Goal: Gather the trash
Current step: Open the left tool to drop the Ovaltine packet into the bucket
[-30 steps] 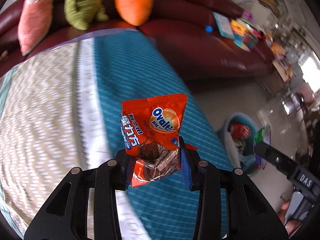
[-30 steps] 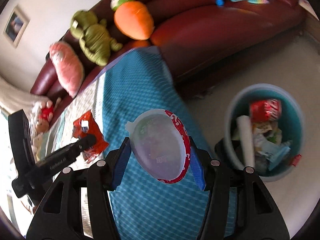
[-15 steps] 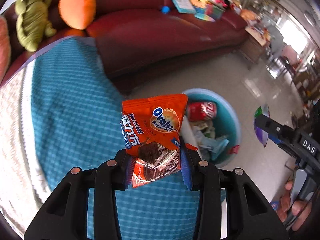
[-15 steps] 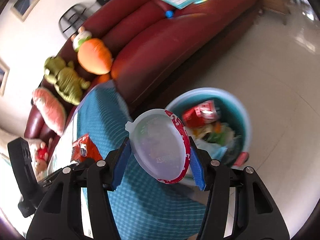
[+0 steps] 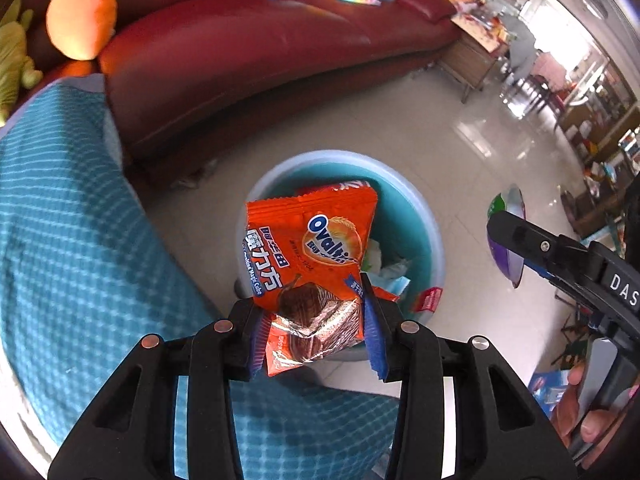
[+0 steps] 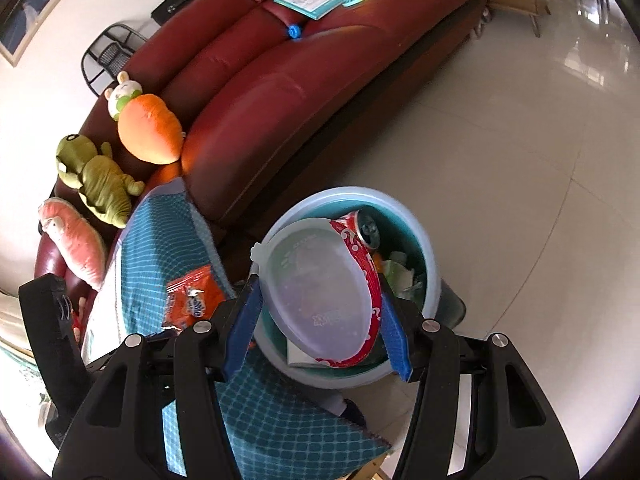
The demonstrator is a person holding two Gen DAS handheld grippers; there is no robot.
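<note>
Left gripper point(image 5: 314, 336): my jaws clamped on the wrapper's crumpled foil end, held above the bin's near rim.
Wrapper point(image 5: 310, 252): orange Ovaltine pack, standing up from my fingers, top edge over the bin's mouth.
Right gripper point(image 6: 320, 324): my jaws clamped on the lid's two sides, over the bin's near-left rim.
Lid point(image 6: 316, 292): clear plastic, red printed band on its right edge, tilted; covers the left part of the bin's mouth in right wrist view.
Bin point(image 5: 420, 216): blue tub on the floor, just beside the cloth's edge; holds a can point(image 6: 366, 232) and paper scraps.
Cloth point(image 5: 72, 240): teal checked cover, its corner hangs below my grippers, close to the bin.
Floor point(image 6: 520, 160): bare tiles right of and beyond the bin.
Sofa point(image 6: 300, 80): red, behind the bin, a strip of floor between them.
</note>
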